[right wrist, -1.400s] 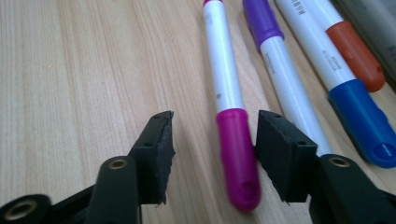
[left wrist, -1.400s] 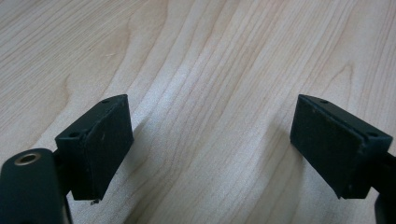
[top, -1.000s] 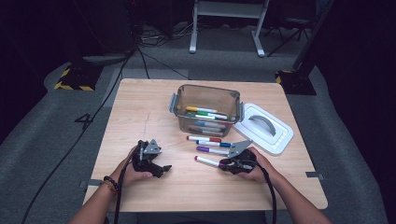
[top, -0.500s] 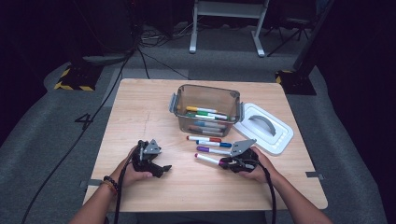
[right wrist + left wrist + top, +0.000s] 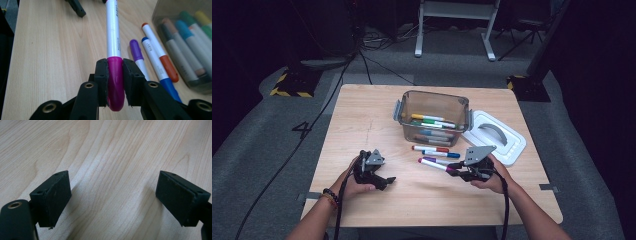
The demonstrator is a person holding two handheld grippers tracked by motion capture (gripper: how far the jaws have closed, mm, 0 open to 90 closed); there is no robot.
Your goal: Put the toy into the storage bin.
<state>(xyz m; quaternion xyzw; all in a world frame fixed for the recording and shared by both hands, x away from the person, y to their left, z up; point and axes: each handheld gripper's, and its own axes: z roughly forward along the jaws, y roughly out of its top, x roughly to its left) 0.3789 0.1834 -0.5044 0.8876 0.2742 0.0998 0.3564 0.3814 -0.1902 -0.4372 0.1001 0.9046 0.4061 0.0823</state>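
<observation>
Item: magenta-capped marker (image 5: 113,37), white barrel, clamped at its cap end between the jaws of the right gripper (image 5: 115,75); in the high view the same marker (image 5: 434,165) lies near the front of the desk (image 5: 362,115), barrel pointing toward the person's left, cap in the right gripper (image 5: 455,170). Adjacent stock: purple-capped marker (image 5: 138,58), blue-capped marker (image 5: 157,72) and orange-capped marker (image 5: 160,53), lying side by side just beside the held one, between it and the clear bin (image 5: 433,116). Bin contents: several markers already inside, yellow, green and blue caps visible. White lid (image 5: 494,136) rests flat on the desk to the bin's right, touching or nearly touching it. Left gripper (image 5: 374,172): jaws wide apart over bare wood, holding nothing, resting near the desk's front-left. Step in hand, as judged: carry the gripped marker to the bin. Handling notes: the grip sits at one end, so the long barrel is likely to droop or swing; keep the clamp firm, lift the barrel clear of the neighbouring markers before travelling, raise it above the bin's near wall, align it lengthwise with the markers inside, lower, then part the jaws. Risk: the barrel tip catching the rim, or nudging the loose markers.
</observation>
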